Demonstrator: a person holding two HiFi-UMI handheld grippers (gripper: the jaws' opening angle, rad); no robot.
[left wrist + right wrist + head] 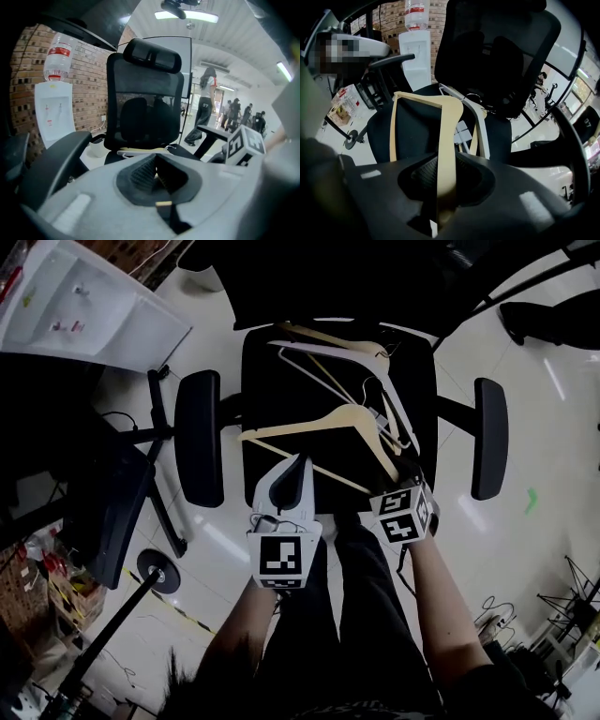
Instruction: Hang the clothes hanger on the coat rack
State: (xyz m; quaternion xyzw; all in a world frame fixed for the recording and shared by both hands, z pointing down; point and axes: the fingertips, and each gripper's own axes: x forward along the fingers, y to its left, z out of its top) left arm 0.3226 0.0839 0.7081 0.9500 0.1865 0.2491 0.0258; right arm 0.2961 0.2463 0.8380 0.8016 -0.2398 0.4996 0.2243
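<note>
A pale wooden hanger (337, 418) lies tilted over the black office chair seat (272, 371), its hook towards the chair back. My right gripper (405, 474) is shut on the near end of its right arm. In the right gripper view that wooden arm (449, 136) runs straight up between the pads of my right gripper (447, 180). My white left gripper (300, 465) hovers at the seat's front edge, just left of the hanger. Its fingertips meet with nothing held, as the left gripper view shows for the left gripper (154, 161).
More hangers lie on the seat: a white one (319, 362) and another wooden one (328, 337). Black armrests (200, 437) (489, 437) flank the seat, and the chair back (145, 93) rises behind. A black pole on a round base (155, 573) stands lower left. A water dispenser (54, 112) is at the wall.
</note>
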